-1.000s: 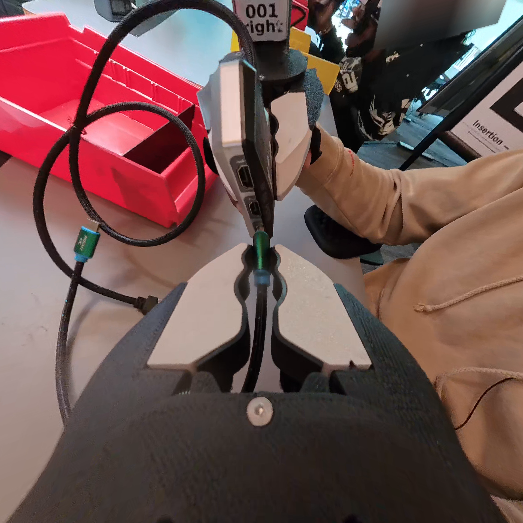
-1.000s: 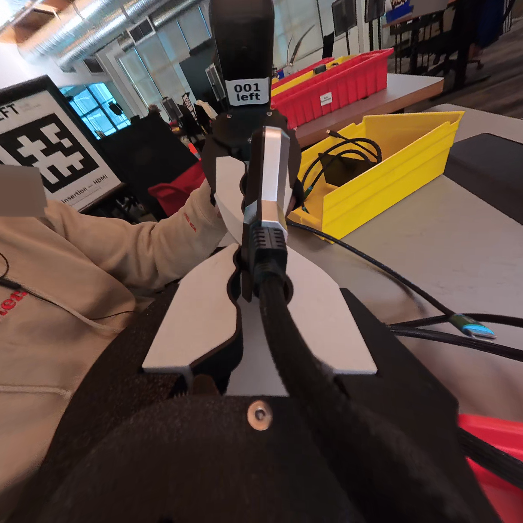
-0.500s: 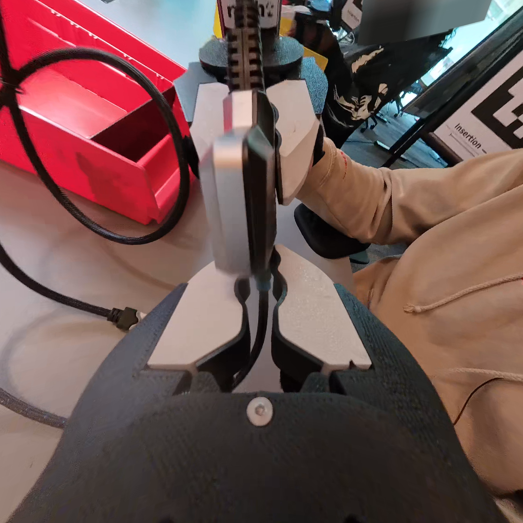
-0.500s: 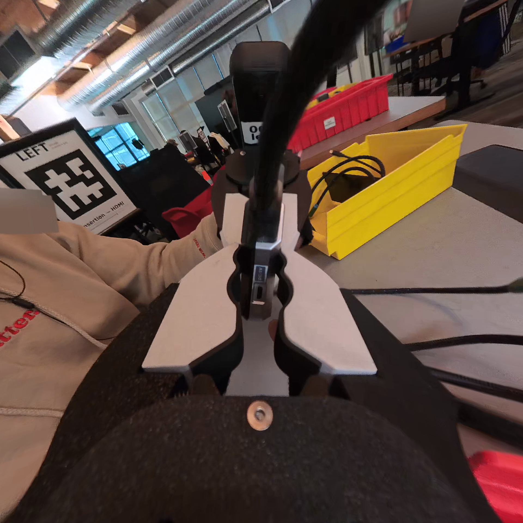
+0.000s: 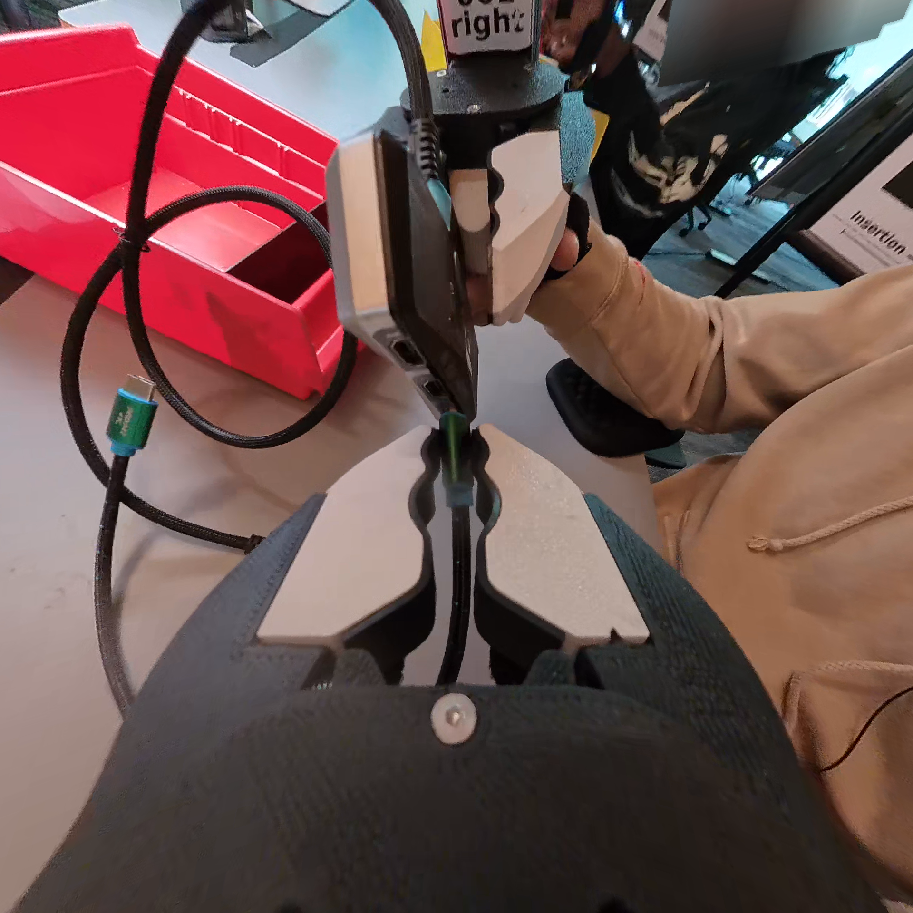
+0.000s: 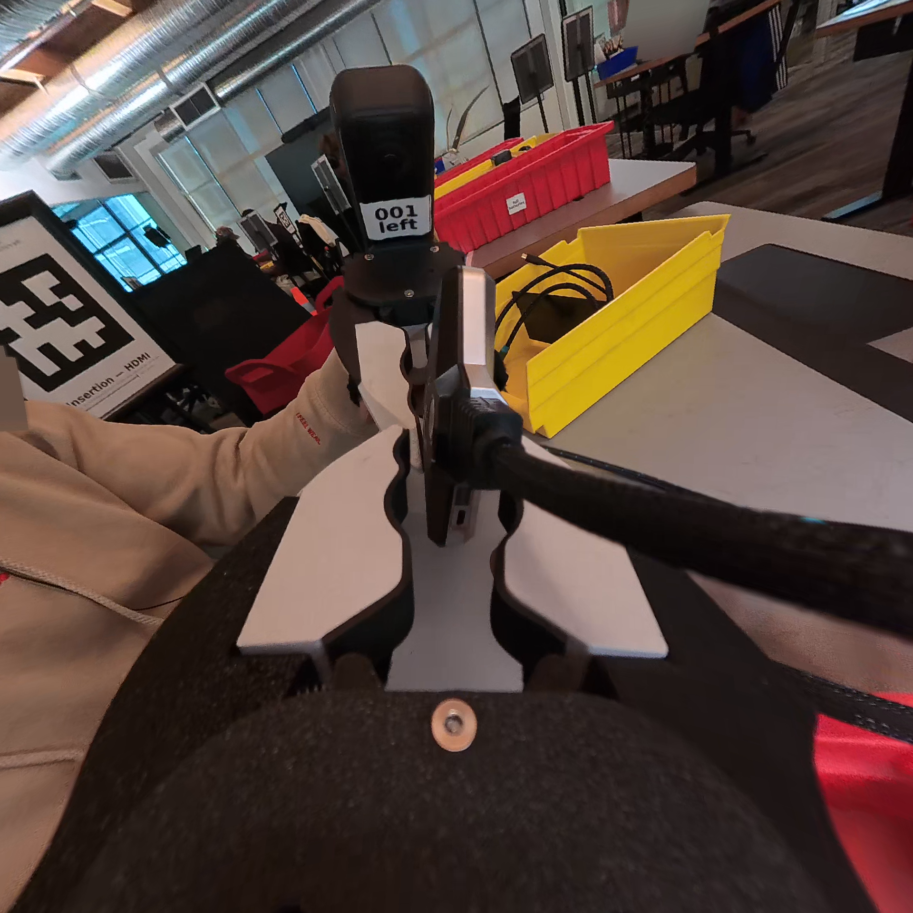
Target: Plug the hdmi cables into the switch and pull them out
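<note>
An open-plan lab or workshop floor with an industrial look: bare silver ducts [image 6: 163, 74] run under the ceiling beside tall windows [image 6: 123, 242]. Grey worktops [image 6: 741, 435] carry red parts bins [image 5: 163, 207] and a yellow bin [image 6: 627, 316] of cables. A framed marker sign [image 6: 54, 316] and screens on stands [image 6: 531, 64] fill the background.
</note>
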A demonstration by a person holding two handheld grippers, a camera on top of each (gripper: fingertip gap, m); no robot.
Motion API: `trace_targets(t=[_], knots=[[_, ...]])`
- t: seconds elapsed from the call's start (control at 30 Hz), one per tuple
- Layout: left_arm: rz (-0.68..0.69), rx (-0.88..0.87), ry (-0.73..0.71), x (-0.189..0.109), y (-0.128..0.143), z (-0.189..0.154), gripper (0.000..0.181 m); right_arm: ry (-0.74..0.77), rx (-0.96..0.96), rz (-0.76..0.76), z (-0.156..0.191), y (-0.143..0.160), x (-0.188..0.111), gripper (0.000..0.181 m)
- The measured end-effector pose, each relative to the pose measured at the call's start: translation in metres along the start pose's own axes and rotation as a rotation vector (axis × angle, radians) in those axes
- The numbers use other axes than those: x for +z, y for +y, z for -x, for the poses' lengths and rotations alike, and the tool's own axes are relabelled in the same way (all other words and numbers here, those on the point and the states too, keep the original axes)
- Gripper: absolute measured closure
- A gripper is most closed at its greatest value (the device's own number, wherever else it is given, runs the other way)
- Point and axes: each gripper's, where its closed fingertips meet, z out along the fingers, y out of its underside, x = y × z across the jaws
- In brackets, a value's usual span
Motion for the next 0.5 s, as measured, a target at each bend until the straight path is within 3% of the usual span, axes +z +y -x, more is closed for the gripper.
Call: trace_targets(t=[0.33, 0.5], knots=[[-0.052, 0.079, 0.007, -0.006, -0.008, -0.008, 0.168, -0.074, -0.056, -0.061, 0.009, -0.003, 0.008, 0.158], [-0.202, 0.113, -0.083, -0.047, -0.035, -0.007, 0.151, -0.043, -0.092, -0.089, 0.008, -0.011, 0.002, 0.159]])
